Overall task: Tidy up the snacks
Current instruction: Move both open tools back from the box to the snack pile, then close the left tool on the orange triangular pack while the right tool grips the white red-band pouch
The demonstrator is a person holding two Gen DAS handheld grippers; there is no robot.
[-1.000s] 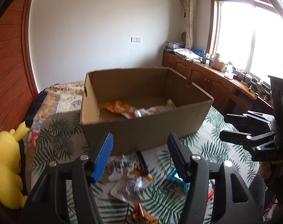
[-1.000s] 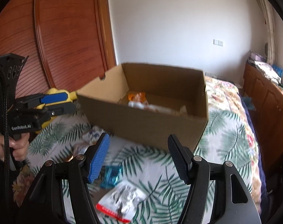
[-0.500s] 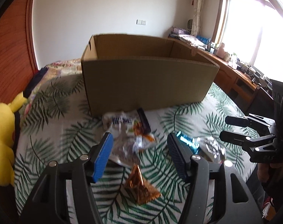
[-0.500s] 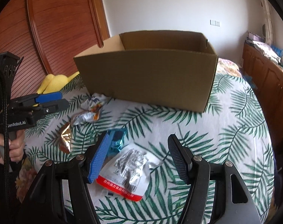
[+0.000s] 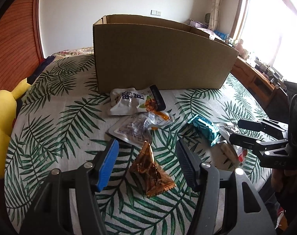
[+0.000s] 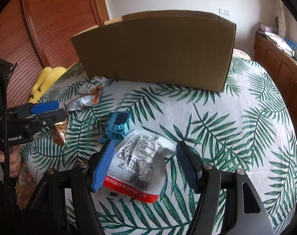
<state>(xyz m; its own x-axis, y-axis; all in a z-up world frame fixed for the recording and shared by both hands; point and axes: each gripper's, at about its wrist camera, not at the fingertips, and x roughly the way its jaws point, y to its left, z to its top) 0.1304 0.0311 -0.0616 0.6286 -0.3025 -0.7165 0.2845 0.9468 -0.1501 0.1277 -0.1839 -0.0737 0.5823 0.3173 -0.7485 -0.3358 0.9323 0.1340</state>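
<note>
- The left gripper [image 5: 146, 156] is held open around the orange triangular packet [image 5: 151, 169], on the leaf-print cloth [image 5: 70, 117].
- The right gripper [image 6: 144, 161] is held open around the silver-and-red pouch [image 6: 137, 166].
- A picking step is judged; closing, then lifting into the cardboard box [image 5: 158, 58], is needed.

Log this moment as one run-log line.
left gripper: open over gold packet | right gripper: open over white-red pouch | box: behind

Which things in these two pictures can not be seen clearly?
- Inside of the cardboard box: hidden by its near wall in both views.
- Silver-and-red packet: near corner covered by the right claw; its print is too small.
- Yellow plush toy: cut by the left view's edge.
</note>
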